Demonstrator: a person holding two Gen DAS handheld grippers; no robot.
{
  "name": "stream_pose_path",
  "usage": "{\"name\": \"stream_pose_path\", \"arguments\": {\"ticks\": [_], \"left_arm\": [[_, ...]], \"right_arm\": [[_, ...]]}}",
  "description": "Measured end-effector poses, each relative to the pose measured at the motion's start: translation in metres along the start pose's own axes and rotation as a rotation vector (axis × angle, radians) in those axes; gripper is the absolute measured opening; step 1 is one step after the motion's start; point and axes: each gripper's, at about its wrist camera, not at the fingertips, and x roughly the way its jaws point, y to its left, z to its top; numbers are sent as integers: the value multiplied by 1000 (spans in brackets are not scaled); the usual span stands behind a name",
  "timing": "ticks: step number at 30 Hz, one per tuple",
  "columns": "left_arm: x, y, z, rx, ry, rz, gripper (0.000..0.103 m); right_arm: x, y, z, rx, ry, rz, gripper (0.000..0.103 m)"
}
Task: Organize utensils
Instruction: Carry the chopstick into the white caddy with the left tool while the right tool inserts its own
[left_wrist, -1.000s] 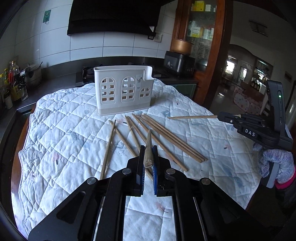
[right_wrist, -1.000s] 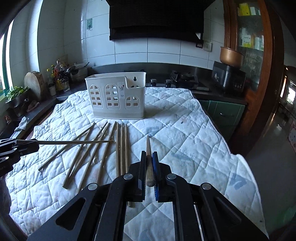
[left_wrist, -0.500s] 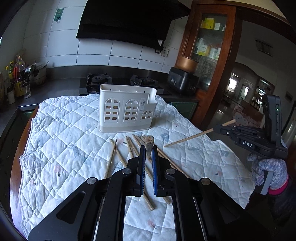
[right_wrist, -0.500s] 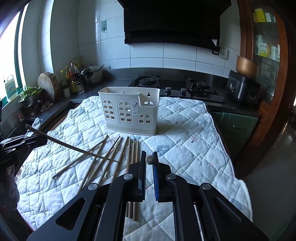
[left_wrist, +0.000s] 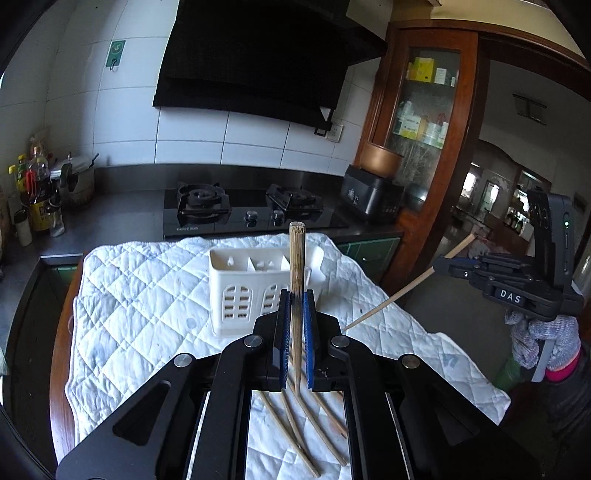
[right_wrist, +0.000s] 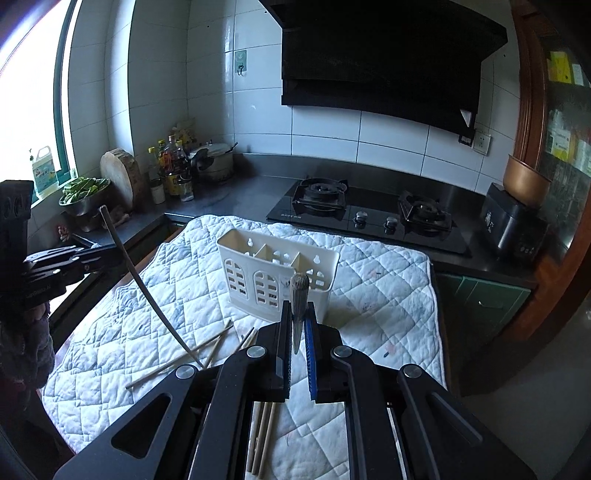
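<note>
My left gripper (left_wrist: 296, 300) is shut on a wooden chopstick (left_wrist: 297, 266) that stands nearly upright, in front of the white utensil holder (left_wrist: 243, 295). My right gripper (right_wrist: 298, 313) is shut on another chopstick (right_wrist: 298, 291), held tilted above the quilt in front of the holder (right_wrist: 273, 280). Each gripper shows in the other's view, the right one (left_wrist: 448, 266) at the right, the left one (right_wrist: 99, 258) at the left, each with its chopstick slanting down. Several loose chopsticks (left_wrist: 295, 424) lie on the white quilted cloth (left_wrist: 140, 314), also in the right wrist view (right_wrist: 192, 358).
The holder has three compartments and stands at the far part of the cloth. Behind the table runs a dark counter with a gas hob (right_wrist: 362, 218), a black cooker (right_wrist: 513, 229) at right, and bottles (right_wrist: 173, 166) and a pot at left. The table edge drops off at the right.
Both grippers have lifted and tipped their chopsticks up from lying near the table to nearly upright. Both views now look higher, with the holder closer and seen from above.
</note>
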Motion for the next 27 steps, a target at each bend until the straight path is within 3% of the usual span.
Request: {"name": "stream_pose_path", "arguments": {"ticks": [8, 12, 18, 27], "left_arm": [[-5, -6, 84, 68, -132, 65, 5], [4, -9, 110, 105, -193, 140, 5], [42, 10, 121, 56, -169, 167, 5], [94, 47, 98, -20, -58, 190, 5]], "right_arm": [[1, -20, 62, 18, -35, 5, 7], [15, -28, 82, 31, -41, 3, 7], [51, -31, 87, 43, -7, 24, 7], [100, -36, 72, 54, 69, 18, 7]]}}
